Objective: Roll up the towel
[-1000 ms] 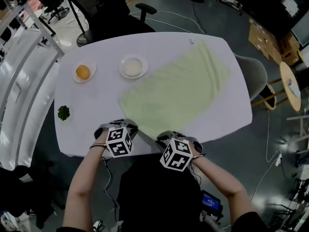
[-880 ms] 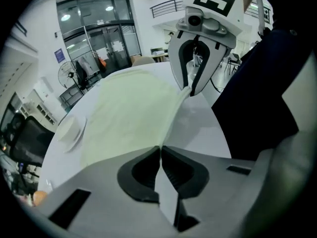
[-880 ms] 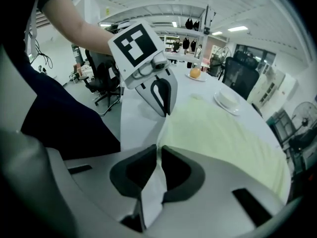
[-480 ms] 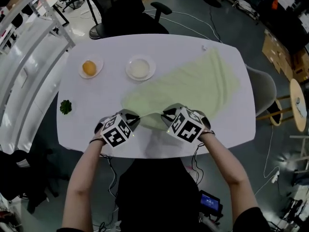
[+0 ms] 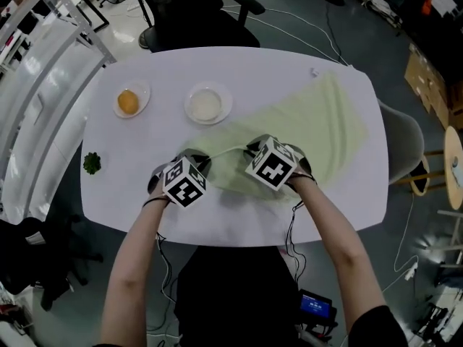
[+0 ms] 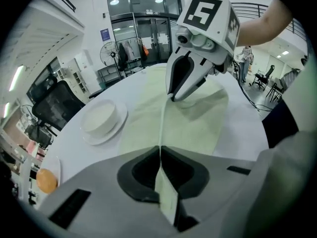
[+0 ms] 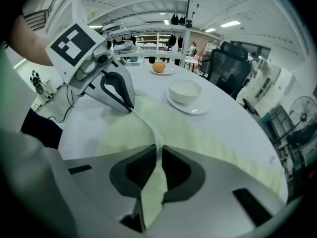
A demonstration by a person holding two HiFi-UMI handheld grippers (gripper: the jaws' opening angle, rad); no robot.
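Towel [image 5: 322, 121], pale green, lies slantwise across the white table [image 5: 145, 71], from the middle out toward the far right corner. Its near edge is lifted and pulled into a thin taut line between the two grippers.

Left gripper [image 6: 160, 150]: jaws pressed together on that edge, with a strip of cloth running back between the pads. Right gripper [image 7: 159, 150]: the same, pinching the edge with a tongue of cloth hanging back between its jaws.

Hidden: in the head view the marker cubes cover both grips and the cloth under them, so how far the near part lies folded over cannot be made out. Forearms cover the table's near rim in places.

Writing: only the black-and-white square markers on the cubes. A blue sign by the glass doors in the left gripper view is too small to read.

Edges and room: the bowl [image 5: 207, 103] on its saucer sits just beside the towel's far left side. An orange [image 5: 128, 103] on a small plate and a green sprig [image 5: 92, 163] lie well apart, near the left rim. The towel's far end comes near the right rim. Bare table shows along the near side. An office chair [image 5: 195, 13] stands behind the far edge.
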